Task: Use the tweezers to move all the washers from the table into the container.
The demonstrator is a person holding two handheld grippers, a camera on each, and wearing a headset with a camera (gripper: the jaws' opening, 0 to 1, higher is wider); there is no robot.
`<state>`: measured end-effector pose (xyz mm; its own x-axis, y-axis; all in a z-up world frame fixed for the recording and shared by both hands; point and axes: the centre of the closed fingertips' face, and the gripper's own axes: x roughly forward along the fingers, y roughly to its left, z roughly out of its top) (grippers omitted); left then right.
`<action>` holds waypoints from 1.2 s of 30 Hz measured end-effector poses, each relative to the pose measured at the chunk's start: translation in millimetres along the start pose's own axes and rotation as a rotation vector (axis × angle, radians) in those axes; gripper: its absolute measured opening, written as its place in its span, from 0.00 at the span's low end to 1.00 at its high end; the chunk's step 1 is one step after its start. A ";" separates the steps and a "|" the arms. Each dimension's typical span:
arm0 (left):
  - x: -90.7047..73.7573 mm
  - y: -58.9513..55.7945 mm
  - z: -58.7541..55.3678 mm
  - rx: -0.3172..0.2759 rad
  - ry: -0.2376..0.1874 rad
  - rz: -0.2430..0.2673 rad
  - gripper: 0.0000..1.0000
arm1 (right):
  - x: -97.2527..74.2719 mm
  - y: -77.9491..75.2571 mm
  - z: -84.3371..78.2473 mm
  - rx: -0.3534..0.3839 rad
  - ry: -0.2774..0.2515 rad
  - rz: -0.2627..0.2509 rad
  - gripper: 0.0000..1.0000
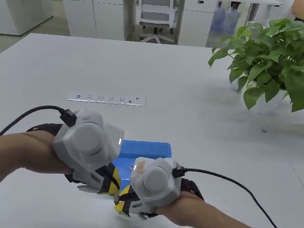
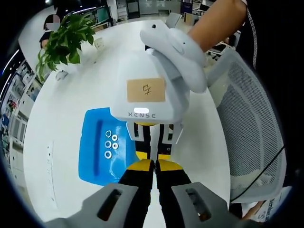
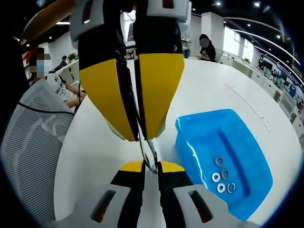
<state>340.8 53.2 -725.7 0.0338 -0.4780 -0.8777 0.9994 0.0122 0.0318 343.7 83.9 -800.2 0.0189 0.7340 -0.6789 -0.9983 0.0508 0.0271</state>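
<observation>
The tweezers (image 3: 148,153) are a thin metal piece held in the air just above the table (image 1: 190,95), bridging the two grippers, which meet tip to tip. The right gripper (image 3: 151,167) has its jaws narrow and closed on the lower end of the tweezers. The left gripper (image 2: 155,166) also has its jaws drawn almost together, and in the right gripper view the upper end of the tweezers goes into the slim gap between them, so it seems to pinch them too.

I think the danger here is in the passing from one gripper to the other. If one side lets go before the other holds firmly, the smooth thin metal can slip, turn in the jaws or fall on the table. If both pull at once, the legs can bend or be pressed shut, and then no washer can be picked up.

The long axis of the tweezers runs from one gripper straight to the other, along both pairs of jaws. The two legs come together at the right gripper's side. I cannot tell whether this is the tip or the back end.

Just beside the grippers stands the blue container (image 3: 199,128). Several washers (image 3: 216,177) lie close together on its floor.
</observation>
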 end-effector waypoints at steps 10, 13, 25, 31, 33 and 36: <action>0.7 3.7 -0.9 -0.007 -0.003 -0.003 0.06 | -0.3 -0.3 1.4 0.017 -0.008 -0.009 0.10; 1.4 3.9 -0.9 -0.009 -0.007 -0.004 0.06 | -0.3 -0.6 1.1 0.021 -0.005 -0.010 0.10; 0.6 2.2 -4.3 -0.011 0.001 -0.004 0.06 | 0.5 1.2 2.2 0.006 0.002 -0.006 0.09; -1.5 0.8 -2.6 -0.006 -0.001 -0.001 0.06 | -1.7 3.1 4.2 -0.001 0.003 -0.005 0.09; -3.5 0.5 -1.5 -0.006 -0.004 0.000 0.06 | -2.9 3.2 5.3 -0.004 0.002 -0.005 0.09; -6.9 -0.3 0.1 -0.003 -0.005 0.002 0.06 | -5.4 4.0 8.5 -0.015 0.004 -0.005 0.09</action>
<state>340.3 56.5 -719.6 0.0359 -0.4822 -0.8753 0.9994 0.0160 0.0321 340.1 86.0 -790.2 0.0233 0.7309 -0.6821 -0.9990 0.0437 0.0126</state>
